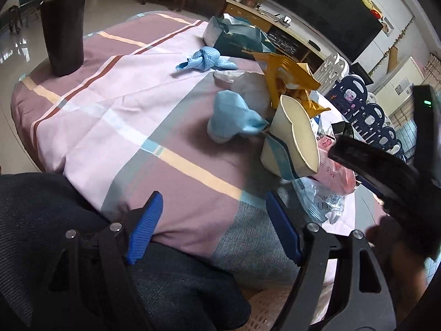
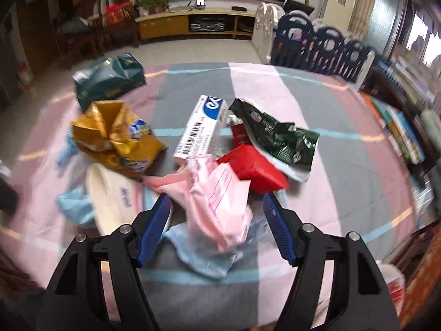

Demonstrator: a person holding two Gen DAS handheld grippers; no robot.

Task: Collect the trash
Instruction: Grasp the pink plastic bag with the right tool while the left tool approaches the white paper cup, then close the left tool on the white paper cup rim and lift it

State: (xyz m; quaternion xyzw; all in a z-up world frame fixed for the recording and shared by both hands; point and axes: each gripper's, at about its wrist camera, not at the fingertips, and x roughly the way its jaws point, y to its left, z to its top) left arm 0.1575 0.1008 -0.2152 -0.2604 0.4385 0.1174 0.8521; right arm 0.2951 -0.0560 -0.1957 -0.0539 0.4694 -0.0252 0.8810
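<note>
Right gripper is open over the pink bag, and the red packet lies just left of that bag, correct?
Not quite. The right gripper is open over the pink bag, but the red packet lies just right of it, as the right wrist view shows.

Glossy yellow foil wrapper (image 2: 115, 138), matt paper cup (image 1: 292, 138), woven cotton tablecloth (image 1: 110, 110)

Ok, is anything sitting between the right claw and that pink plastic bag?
Nothing visible. The right claw is open and the pink bag lies on top of the pile right between its fingers. A crushed paper cup sits beside the left finger, and a red packet just beyond the bag, neither blocking.
</note>
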